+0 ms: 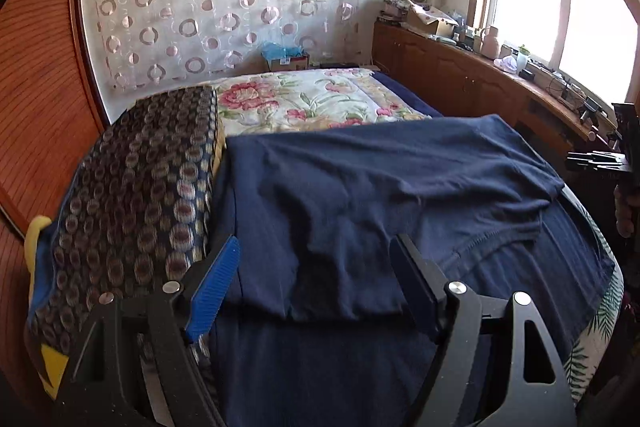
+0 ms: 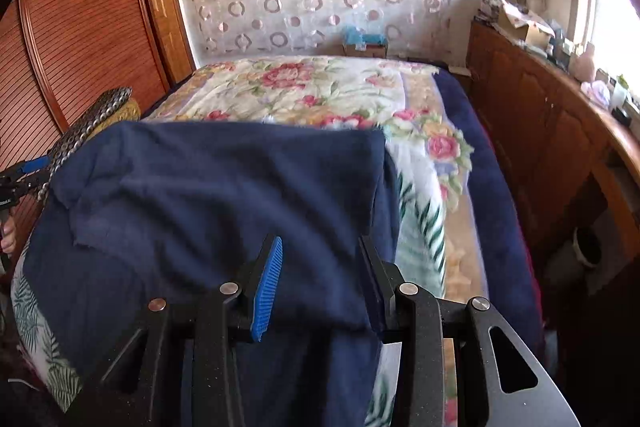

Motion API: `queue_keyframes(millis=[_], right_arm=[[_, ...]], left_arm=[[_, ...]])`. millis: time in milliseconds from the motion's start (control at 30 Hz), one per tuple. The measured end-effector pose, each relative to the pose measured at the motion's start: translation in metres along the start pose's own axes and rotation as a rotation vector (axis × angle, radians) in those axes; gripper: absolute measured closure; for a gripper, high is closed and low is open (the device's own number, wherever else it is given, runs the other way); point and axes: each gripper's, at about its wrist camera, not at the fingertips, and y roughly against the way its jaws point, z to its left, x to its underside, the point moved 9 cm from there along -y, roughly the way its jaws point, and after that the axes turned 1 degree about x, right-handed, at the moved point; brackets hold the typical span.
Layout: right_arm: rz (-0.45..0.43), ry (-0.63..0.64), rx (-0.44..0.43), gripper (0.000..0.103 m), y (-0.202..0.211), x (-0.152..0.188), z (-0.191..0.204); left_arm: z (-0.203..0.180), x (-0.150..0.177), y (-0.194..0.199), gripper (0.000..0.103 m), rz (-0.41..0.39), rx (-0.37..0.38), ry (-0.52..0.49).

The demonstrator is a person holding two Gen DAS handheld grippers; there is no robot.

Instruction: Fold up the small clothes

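Dark navy knit garment lies spread on the bed, over a navy sheet, near edge folded back into a doubled layer with wrinkles across it. Left tongs open wide, nothing pinched, fold edge just ahead between the fingers. Right tongs partly open above the cloth near its right edge, pads not pressing, nothing held. Risks: navy on navy, so a tong could catch the sheet along with the garment; uneven grips would skew the next fold; wrinkles get locked in. Brown circle-patterned cushion touches the garment's left side and could snag the left tongs.
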Motion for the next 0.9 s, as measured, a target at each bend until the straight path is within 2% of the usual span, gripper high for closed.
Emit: queue_keyframes(millis=[167, 267, 300, 533, 700, 900], right_arm=[[0.046, -0.031, -0.023, 0.063, -0.001, 0.021, 0.003], [0.080, -0.069, -0.066, 0.051, -0.007, 0.027, 0.003], [0.086, -0.082, -0.067, 0.051, -0.009, 0.027, 0.001], [0.091, -0.150, -0.038, 0.051, -0.027, 0.009, -0.014], [0.069, -0.130, -0.024, 0.051, -0.039, -0.008, -0.013], [0.060, -0.139, 0.021, 0.051, -0.050, -0.005, -0.017]], left_arm=[[-0.004, 0.026, 0.003, 0.025, 0.031, 0.005, 0.022], [-0.005, 0.038, 0.001, 0.025, 0.053, -0.001, 0.026], [-0.005, 0.041, 0.000, 0.025, 0.059, 0.000, 0.029], [0.005, 0.057, -0.009, 0.025, 0.089, -0.007, 0.078], [0.011, 0.057, -0.010, 0.025, 0.088, -0.004, 0.114], [0.014, 0.051, -0.010, 0.025, 0.079, -0.006, 0.134]])
